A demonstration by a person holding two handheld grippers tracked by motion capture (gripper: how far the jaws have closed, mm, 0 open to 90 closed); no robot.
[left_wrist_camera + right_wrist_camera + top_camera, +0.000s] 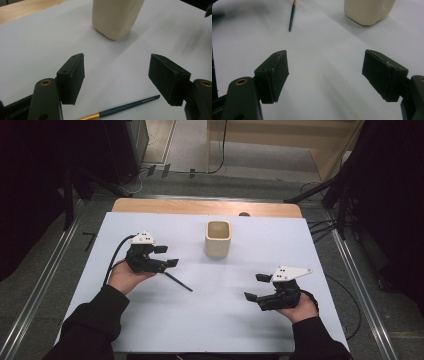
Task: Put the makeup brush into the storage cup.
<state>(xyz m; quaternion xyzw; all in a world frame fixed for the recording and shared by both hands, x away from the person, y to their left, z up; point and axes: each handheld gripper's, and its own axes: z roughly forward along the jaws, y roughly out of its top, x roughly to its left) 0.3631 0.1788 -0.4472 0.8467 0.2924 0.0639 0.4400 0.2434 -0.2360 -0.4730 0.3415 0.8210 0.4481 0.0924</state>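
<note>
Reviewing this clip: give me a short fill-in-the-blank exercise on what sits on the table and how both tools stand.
1. The pencil lies flat on the white table, nearest the ____ tool.
2. The beige cup stands ____ on the table, with nothing seen inside.
3. The jaws of the left tool and the right tool are both ____, with nothing between them.

Missing words: left; upright; open
</note>
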